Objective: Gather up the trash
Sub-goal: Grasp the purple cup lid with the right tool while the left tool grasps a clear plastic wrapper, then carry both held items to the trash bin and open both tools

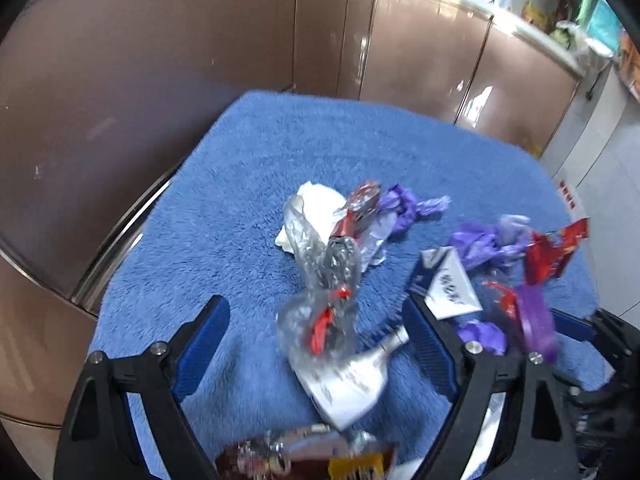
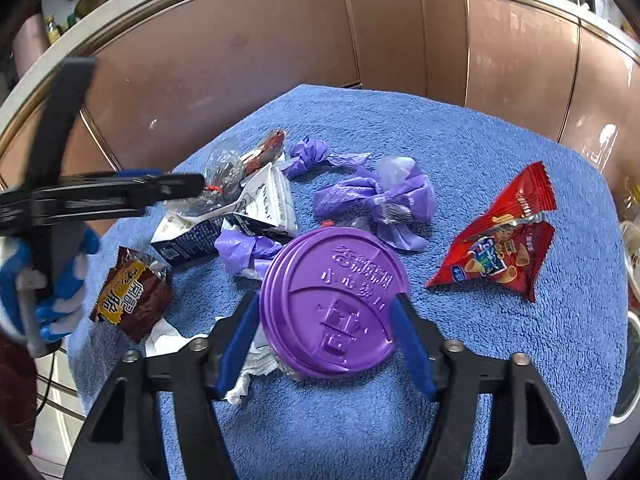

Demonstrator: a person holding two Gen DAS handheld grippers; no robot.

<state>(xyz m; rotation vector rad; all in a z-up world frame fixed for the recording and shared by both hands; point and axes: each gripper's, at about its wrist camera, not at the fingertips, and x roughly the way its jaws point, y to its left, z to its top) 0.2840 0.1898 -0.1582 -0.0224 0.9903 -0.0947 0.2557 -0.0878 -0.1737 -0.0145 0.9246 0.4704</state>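
Note:
Trash lies scattered on a blue towel. My right gripper is shut on a round purple lid, one blue pad at each edge. The lid leans up off crumpled white paper. My left gripper is open, its fingers wide on either side of a clear crumpled plastic bag with red scraps and a flattened white carton; the pads touch neither. In the right wrist view the left gripper reaches in over that pile.
Also on the towel are purple crumpled bags, a red snack packet, a brown snack packet and a blue-white carton. Brown cabinet doors stand close behind the towel. A blue-gloved hand is at left.

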